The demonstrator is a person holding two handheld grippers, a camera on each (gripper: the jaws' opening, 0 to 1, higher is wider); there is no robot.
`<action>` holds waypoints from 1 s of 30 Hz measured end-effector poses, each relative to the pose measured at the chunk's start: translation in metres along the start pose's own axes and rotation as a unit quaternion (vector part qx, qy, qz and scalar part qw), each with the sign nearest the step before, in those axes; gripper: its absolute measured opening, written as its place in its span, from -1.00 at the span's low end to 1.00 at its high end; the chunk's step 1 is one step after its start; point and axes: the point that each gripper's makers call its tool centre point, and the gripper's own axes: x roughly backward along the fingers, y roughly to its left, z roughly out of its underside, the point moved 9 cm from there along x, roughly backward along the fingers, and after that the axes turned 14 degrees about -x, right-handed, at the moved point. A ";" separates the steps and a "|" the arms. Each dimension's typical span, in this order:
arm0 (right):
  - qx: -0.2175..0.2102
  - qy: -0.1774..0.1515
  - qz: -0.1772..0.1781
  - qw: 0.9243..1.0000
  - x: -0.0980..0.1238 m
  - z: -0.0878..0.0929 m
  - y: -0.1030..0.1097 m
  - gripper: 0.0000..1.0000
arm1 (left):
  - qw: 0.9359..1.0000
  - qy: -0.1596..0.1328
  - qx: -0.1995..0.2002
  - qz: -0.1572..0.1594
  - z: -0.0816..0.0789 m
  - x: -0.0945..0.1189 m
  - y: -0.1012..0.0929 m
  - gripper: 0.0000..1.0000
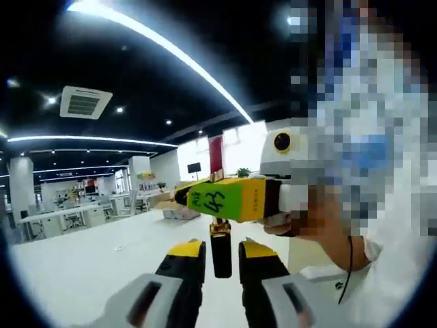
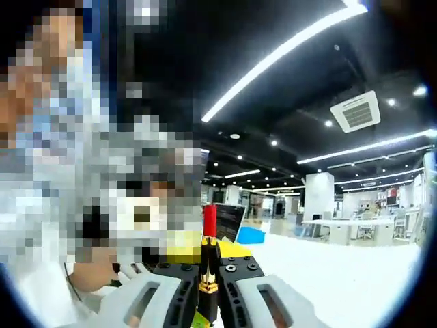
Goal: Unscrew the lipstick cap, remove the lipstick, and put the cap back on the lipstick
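The cap looks to be already off, and the stick wound out or exposed, so by my judgement the unscrewing and baring steps are done and what remains is to bring the cap back over the lipstick and close it. In the left gripper view, the left gripper (image 1: 221, 254), with yellow-tipped black jaws, stands nearly closed around a slim glossy black tubular cap (image 1: 220, 251), which sits upright between the jaw tips with a small gold band at its upper end. Just beyond and above those tips the other gripper crosses the view from the right, its yellow-and-green body bearing a handwritten number label. In the right gripper view, the right gripper (image 2: 207, 281), with grey fingers on a black plate, is closed on the black-and-gold lipstick base (image 2: 208, 273), which stands upright between the jaws; the red lipstick bullet (image 2: 209, 221) rises out of it above the jaw tips, uncovered. The cap is a hollow sleeve; whether anything is inside it cannot be told. Cap and lipstick are apart, each held by its own tool over a white tabletop (image 1: 82, 263).
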 end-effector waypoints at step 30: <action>-0.238 -0.016 -0.331 0.913 0.006 -0.005 0.052 -0.88 | 0.875 -0.178 0.257 0.370 -0.020 0.019 -0.031 -0.74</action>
